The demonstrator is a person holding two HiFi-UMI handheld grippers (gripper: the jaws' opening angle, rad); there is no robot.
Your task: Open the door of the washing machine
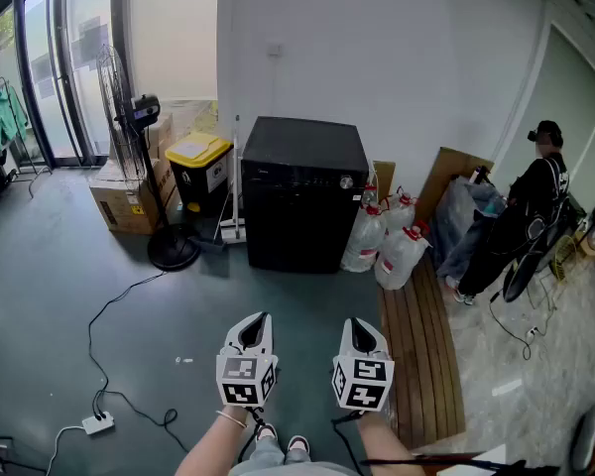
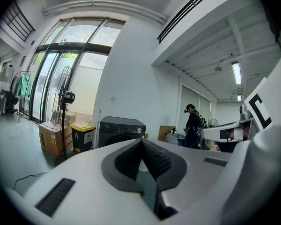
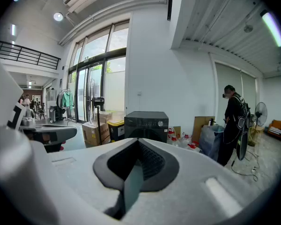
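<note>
A black front-loading washing machine (image 1: 302,194) stands against the white back wall, its door closed; it also shows small in the left gripper view (image 2: 120,128) and the right gripper view (image 3: 146,124). My left gripper (image 1: 261,320) and right gripper (image 1: 360,326) are held side by side well short of the machine, over the dark floor. Both point towards it. Each has its jaws shut with nothing between them, as seen at the left gripper (image 2: 141,142) and the right gripper (image 3: 138,143).
A pedestal fan (image 1: 144,157), cardboard boxes (image 1: 129,194) and a yellow-lidded bin (image 1: 200,172) stand left of the machine. Water jugs (image 1: 387,241) sit to its right. A person (image 1: 521,221) stands at far right by a wooden strip (image 1: 424,365). A cable and power strip (image 1: 97,423) lie on the floor.
</note>
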